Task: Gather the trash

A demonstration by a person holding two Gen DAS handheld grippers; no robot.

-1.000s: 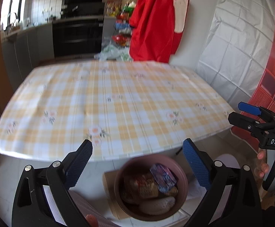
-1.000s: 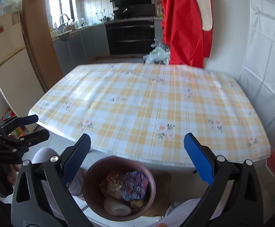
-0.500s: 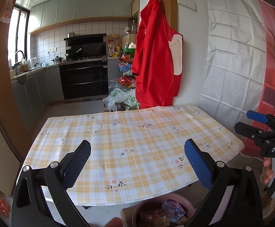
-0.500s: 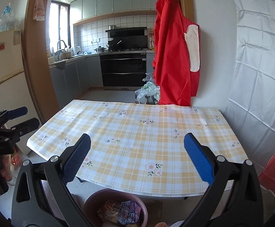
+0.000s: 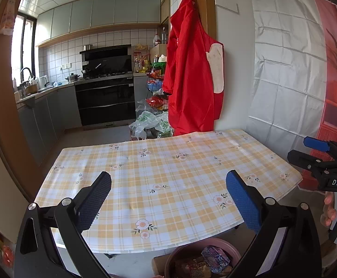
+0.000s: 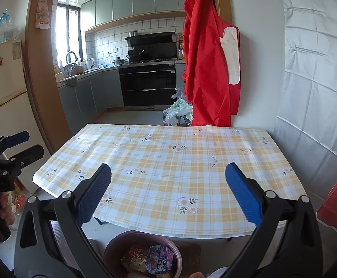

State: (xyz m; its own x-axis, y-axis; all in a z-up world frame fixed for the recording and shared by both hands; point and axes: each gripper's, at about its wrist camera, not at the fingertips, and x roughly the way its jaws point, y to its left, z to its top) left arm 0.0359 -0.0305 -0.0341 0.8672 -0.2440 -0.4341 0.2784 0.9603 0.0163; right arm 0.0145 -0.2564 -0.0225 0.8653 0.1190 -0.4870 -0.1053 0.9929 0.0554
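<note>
Left gripper: it is hovering above the near edge of the tabletop, jaws spread wide, gripping nothing.
Tabletop: it is wearing a yellow-and-white checked cloth with small flowers; no trash is showing on it.
Bin: a round, brownish-pink tub is sitting on the floor just below the tabletop's near edge, between the two grippers.
Trash: crumpled snack wrappers are lying inside the bin, one blue-purple with printed lettering, one orange-brown beside it.
Handling: the wrappers are looking light, thin and crinkly, probably slippery film; I judge a pinch on a raised fold or a crumpled corner would be holding better than a flat face.
Right gripper: it is hanging over the same near edge, jaws spread wide and carrying nothing.
Task state: with the tabletop showing nothing to gather, I am judging the collecting to be nearly or fully done.
Red apron: it is hanging on the wall beyond the far edge.
</note>
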